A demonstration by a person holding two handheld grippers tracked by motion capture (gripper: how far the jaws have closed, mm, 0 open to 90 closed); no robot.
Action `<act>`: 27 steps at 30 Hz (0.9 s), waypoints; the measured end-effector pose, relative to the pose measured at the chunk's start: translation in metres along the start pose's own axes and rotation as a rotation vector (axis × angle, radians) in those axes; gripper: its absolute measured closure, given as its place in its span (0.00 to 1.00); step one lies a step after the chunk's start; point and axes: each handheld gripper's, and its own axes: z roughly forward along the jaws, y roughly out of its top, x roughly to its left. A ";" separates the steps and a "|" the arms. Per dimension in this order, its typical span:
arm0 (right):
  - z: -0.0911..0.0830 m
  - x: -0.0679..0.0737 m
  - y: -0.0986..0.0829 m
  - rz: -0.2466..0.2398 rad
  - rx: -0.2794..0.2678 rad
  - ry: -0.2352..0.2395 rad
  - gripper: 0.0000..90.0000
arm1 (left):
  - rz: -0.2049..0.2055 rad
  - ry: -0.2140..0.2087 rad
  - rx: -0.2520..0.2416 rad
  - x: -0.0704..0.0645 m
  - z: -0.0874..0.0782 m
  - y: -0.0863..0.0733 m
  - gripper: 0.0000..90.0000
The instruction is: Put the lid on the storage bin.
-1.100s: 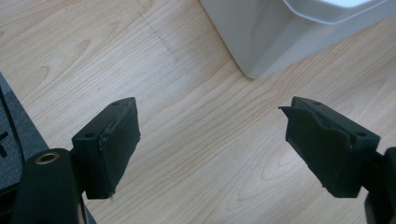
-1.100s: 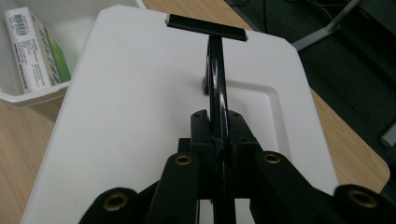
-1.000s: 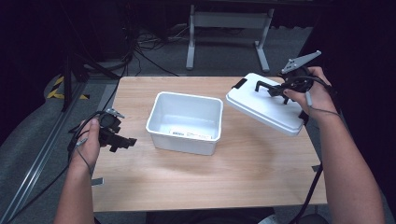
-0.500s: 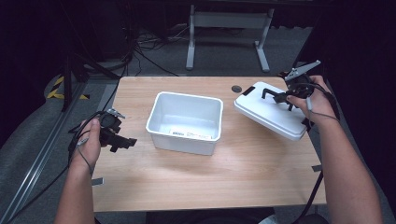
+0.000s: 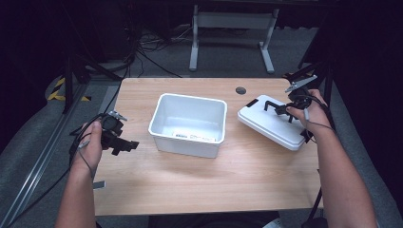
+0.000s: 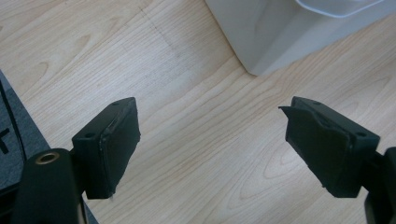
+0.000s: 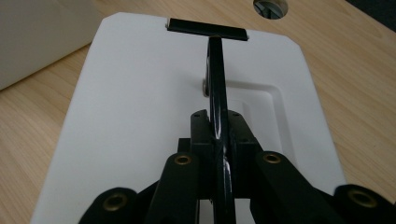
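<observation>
I see a white lid (image 5: 275,122), a flat rectangle with clipped corners and a shallow sunken panel in its middle. A thin black handle (image 7: 215,88) runs along the top of it, ending in a black crossbar (image 7: 207,29) at the lid's far edge. The lid lies on the tabletop (image 5: 199,185) just to the right of the open white tub (image 5: 187,124), close to it but not touching. In the high view its long axis runs slantwise, from the end nearer the tub's far right corner toward the tabletop's right edge, and the crossbar end points back toward the small round hole (image 5: 241,90) in the tabletop.

My right gripper (image 7: 219,135) sits over the lid, its fingers clenched on the black handle, which passes straight up between them in the right gripper view. My left gripper (image 6: 212,144) hangs left of the tub, near its near left corner, over bare wood; its fingers are spread wide and grasp nothing.
</observation>
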 end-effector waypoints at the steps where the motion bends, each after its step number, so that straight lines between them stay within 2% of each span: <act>1: 0.003 -0.001 -0.002 0.002 0.003 0.003 0.94 | -0.003 0.001 0.000 0.000 0.000 0.000 0.20; 4: 0.011 -0.002 -0.008 0.017 0.007 0.008 0.94 | -0.002 0.004 -0.001 0.000 0.000 0.000 0.20; 12: 0.024 -0.001 -0.017 0.019 0.013 0.019 0.94 | -0.002 0.003 0.001 0.000 0.000 0.000 0.20; 23: 0.035 0.001 -0.026 0.018 0.033 0.037 0.94 | 0.003 0.004 0.008 -0.001 0.000 0.000 0.20; 27: 0.034 0.001 -0.028 0.027 0.013 0.046 0.95 | 0.004 0.005 0.007 -0.001 0.001 0.000 0.20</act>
